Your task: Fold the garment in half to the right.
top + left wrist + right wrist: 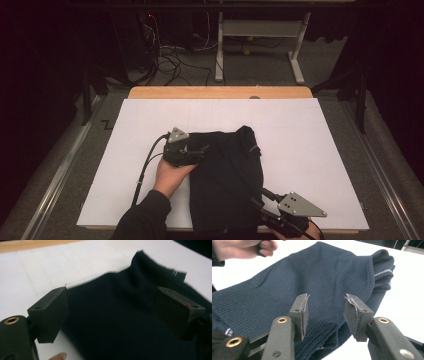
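Note:
A dark navy knitted sweater (pixel 225 180) lies folded lengthwise on the white board (pixel 310 150), its collar end bunched at the far side. My left gripper (pixel 202 150) is at the sweater's upper left edge, held by a hand in a dark sleeve. Its jaws stand wide open over the fabric (pixel 117 322), nothing clamped between them; left gripper (pixel 113 297). My right gripper (pixel 261 198) sits at the sweater's near right corner. It is open (pixel 327 301) just above the ribbed hem (pixel 262 307), with the cloth's edge below the gap.
The white board covers a wooden table whose far edge (pixel 220 92) shows beyond it. Bare white surface lies left and right of the sweater. Beyond the table are cables (pixel 170 60) on the floor and the legs of another table (pixel 295 55).

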`<state>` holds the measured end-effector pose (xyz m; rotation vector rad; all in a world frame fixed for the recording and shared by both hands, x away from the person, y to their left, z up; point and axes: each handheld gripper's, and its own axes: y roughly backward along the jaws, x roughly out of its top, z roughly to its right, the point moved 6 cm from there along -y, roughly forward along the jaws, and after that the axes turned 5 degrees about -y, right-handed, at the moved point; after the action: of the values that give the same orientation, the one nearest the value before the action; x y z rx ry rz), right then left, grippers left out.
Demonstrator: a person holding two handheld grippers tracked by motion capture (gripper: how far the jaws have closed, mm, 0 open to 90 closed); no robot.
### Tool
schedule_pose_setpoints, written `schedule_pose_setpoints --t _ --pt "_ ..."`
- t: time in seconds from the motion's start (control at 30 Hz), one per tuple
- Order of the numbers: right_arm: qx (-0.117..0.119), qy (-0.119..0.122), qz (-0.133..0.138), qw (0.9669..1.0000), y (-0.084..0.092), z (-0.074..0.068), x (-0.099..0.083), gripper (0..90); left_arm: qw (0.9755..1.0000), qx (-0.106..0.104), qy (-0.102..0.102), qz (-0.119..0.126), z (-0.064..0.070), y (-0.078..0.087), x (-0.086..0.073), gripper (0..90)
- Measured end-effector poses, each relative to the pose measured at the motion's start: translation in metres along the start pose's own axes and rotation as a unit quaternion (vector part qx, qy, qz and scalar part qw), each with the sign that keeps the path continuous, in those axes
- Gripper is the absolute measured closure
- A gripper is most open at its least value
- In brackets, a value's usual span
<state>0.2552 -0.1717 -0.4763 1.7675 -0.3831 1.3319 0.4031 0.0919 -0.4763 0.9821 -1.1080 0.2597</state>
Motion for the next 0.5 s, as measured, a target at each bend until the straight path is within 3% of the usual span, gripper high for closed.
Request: schedule_pose_setpoints --t 0.27,0.37,0.5 --pt "-0.008 -0.001 -0.003 1.0 -0.005 0.007 -0.004 52.5 0.9999 0.012 0.002 -0.005 -0.021 0.041 -0.039 6.1" --pt "-0.01 -0.01 0.0 0.9999 -0.007 0.013 -0.003 48.2 0.9999 0.007 0.005 -0.009 -0.028 0.058 -0.053 0.0" --pt "-0.012 -0.028 0.011 0.9995 -0.009 0.023 0.001 40.1 0.9999 0.013 0.002 -0.001 -0.038 0.077 -0.069 0.0"
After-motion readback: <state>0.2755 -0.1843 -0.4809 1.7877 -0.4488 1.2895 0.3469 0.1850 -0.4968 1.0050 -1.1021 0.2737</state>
